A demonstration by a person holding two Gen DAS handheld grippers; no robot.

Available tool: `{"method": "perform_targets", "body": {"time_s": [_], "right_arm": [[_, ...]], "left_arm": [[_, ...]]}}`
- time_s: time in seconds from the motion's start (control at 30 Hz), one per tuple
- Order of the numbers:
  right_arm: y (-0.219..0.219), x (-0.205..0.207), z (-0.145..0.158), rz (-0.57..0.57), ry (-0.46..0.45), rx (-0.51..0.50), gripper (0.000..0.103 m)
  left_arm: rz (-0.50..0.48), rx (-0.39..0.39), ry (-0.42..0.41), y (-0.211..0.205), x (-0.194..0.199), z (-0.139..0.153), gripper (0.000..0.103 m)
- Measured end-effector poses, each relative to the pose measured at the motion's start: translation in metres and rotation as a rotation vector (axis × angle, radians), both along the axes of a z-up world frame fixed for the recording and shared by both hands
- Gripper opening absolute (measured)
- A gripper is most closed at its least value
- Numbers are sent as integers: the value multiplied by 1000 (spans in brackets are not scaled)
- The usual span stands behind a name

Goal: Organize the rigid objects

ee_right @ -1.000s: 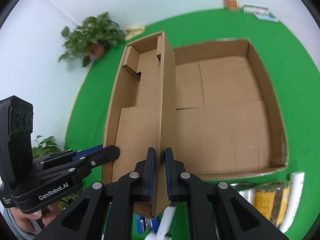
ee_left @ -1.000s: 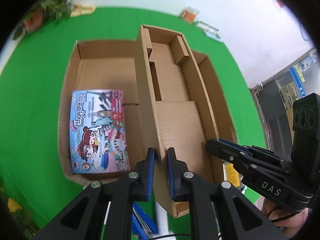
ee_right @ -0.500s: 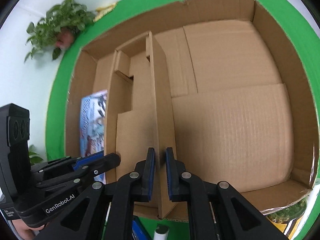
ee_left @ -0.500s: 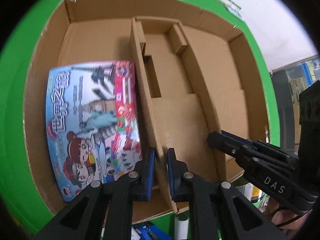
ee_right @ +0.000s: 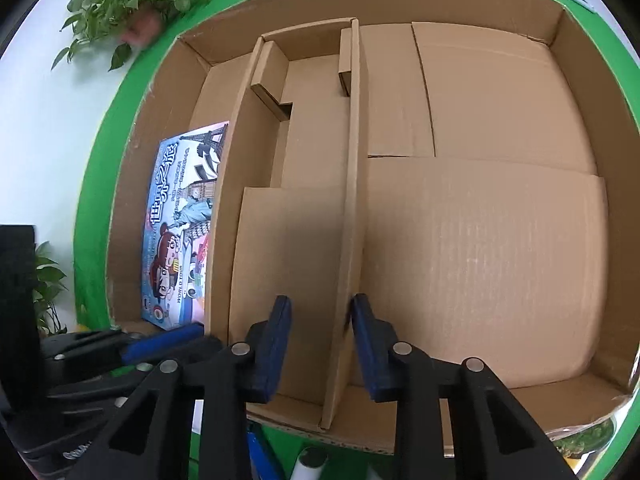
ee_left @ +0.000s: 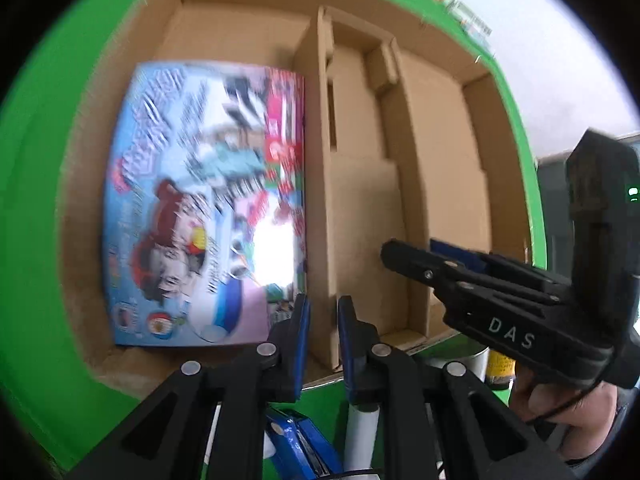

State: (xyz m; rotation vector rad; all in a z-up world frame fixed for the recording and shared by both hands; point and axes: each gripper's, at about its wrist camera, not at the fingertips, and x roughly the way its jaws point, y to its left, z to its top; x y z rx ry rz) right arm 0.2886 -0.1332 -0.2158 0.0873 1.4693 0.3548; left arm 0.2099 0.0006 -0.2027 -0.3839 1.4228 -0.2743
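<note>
The cardboard insert tray sat inside the big cardboard box, just beside the colourful puzzle box on its left. The right gripper straddled the tray's right wall with its jaws opening, the blue pads clear of the card on both sides. The left gripper straddled the left wall, its jaws also easing apart; whether its pads still touched the card I could not tell. To finish well, I judged both hands should let go fully, then lift straight up so the thin walls were not dragged or tipped. The puzzle box read "WORLD TOUR" under large Chinese characters. The right gripper's body bore "DAS" in the left view.
</note>
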Motion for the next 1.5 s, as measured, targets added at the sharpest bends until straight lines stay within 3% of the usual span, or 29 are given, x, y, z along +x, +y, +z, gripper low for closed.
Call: {"method": "perform_targets", "body": {"time_s": [0.03, 0.07, 0.1, 0.13, 0.17, 0.23, 0.3, 0.4, 0.53, 0.57, 0.6, 0.63, 0.67, 0.73, 0.77, 0.8, 0.83, 0.87, 0.9, 0.93, 1.03, 1.23, 1.5], "right_arm": [[-3, -3, 8, -14, -37, 8, 31], [-7, -8, 24, -37, -115, 5, 43], [-11, -15, 41, -58, -190, -7, 75], [-14, -22, 52, -73, -240, -18, 92], [-18, -31, 70, -97, -325, -34, 102], [-26, -48, 99, -111, -431, -35, 102], [-32, -64, 115, -90, -461, -28, 102], [-45, -89, 128, -57, -469, -47, 102], [-67, -124, 136, -37, -403, -66, 102], [-73, -132, 135, -29, -389, -55, 95], [-79, -141, 139, -21, -386, -41, 73], [-87, -153, 143, -2, -388, -32, 57], [-93, -165, 147, 19, -390, -45, 37], [-108, -184, 156, 19, -383, -34, 36], [-118, -195, 163, 4, -382, -16, 42], [-126, -204, 168, -9, -381, -3, 64], [-134, -212, 175, -15, -387, -5, 81], [-139, -219, 180, -20, -401, -7, 103], [-148, -231, 191, -30, -434, -10, 102], [-157, -242, 199, -34, -464, -10, 102], [-175, -257, 209, -28, -471, -23, 102], [-201, -266, 215, -71, -453, -12, 102], [-186, -256, 205, -51, -435, -34, 102]], "left_arm": [[11, 31, -30, 3, -6, 9, 18], [26, 72, -69, 8, -11, 20, 23], [43, 104, -119, 14, -17, 33, 27], [58, 124, -161, 19, -22, 41, 41], [86, 163, -222, 26, -30, 56, 65], [157, 250, -332, 36, -47, 81, 86], [213, 302, -429, 44, -64, 105, 86], [257, 330, -492, 45, -85, 131, 86], [284, 350, -474, 32, -114, 150, 84], [282, 351, -476, 25, -124, 156, 81], [271, 344, -488, 17, -134, 160, 76], [253, 332, -492, 7, -137, 160, 46], [217, 312, -473, -6, -137, 158, 2], [175, 306, -416, -30, -150, 156, 3], [172, 312, -429, -42, -159, 160, 3], [164, 317, -442, -54, -168, 165, 3], [159, 322, -445, -61, -172, 167, 9], [158, 333, -439, -69, -176, 169, 34], [159, 335, -429, -77, -179, 170, 53], [168, 326, -432, -83, -182, 174, 79], [196, 323, -488, -98, -195, 189, 82], [152, 373, -471, -119, -206, 198, 82], [95, 317, -414, -117, -199, 181, 82]]}}
